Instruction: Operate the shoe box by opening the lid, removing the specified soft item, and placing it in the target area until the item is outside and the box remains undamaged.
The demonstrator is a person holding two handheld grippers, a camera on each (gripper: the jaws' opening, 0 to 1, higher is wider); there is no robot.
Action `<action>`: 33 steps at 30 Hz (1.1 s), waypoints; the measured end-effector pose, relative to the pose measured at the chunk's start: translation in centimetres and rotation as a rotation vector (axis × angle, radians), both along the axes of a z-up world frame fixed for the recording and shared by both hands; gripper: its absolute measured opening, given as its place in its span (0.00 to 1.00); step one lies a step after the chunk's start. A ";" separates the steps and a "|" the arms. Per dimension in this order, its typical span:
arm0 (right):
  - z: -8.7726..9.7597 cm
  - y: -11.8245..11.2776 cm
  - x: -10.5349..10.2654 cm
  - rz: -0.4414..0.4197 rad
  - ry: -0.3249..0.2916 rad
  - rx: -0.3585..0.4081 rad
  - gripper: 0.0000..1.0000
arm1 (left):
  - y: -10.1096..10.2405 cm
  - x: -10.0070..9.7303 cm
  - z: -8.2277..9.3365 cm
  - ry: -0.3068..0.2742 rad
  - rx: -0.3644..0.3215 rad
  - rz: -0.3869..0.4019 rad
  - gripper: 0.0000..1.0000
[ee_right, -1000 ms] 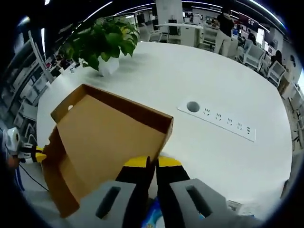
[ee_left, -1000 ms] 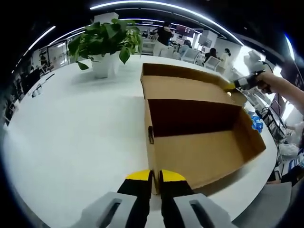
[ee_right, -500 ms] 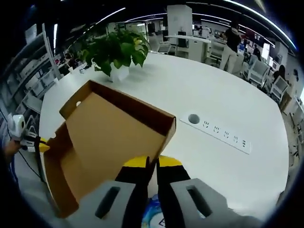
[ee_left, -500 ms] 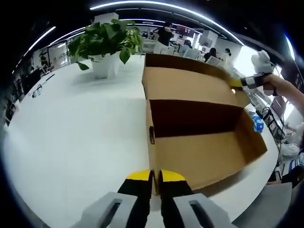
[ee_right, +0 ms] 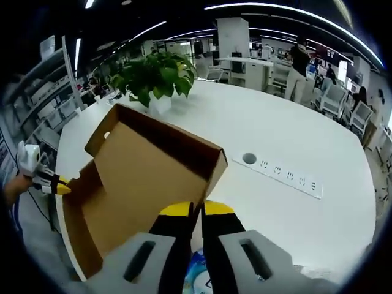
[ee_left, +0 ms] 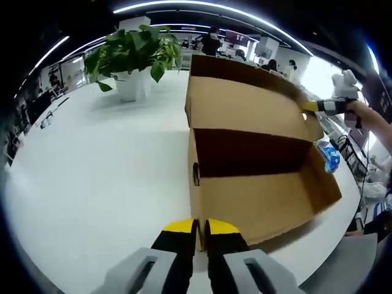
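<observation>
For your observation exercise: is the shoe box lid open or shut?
Open. The lid stands raised off the shoe box, baring its brown interior. The right claw is shut on the lid's corner.

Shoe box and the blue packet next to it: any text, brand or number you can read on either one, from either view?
Shoe box: plain brown cardboard, no print visible.
Blue packet: some print between the right gripper's jaws, too blurred and hidden to read.
Blue packet, left gripper view: too small to read.

Shoe box: matt brown cardboard, smooth. Table: white, smooth, slight sheen. Blue item: prob. glossy plastic wrap.
</observation>
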State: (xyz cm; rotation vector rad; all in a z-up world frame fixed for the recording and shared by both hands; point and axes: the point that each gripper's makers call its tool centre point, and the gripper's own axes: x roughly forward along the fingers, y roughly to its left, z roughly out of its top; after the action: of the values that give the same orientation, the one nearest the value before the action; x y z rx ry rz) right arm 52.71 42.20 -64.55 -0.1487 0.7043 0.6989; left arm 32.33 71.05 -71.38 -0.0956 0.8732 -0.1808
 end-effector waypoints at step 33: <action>3.7 -0.3 -4.8 -0.006 -0.176 0.132 0.01 | -0.2 0.1 0.1 -0.020 -0.019 0.019 0.05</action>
State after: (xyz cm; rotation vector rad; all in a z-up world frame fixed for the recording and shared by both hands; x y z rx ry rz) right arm 47.91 41.93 -60.89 -0.0855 0.4881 0.7145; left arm 32.39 70.90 -71.25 -0.1195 0.8506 -0.1715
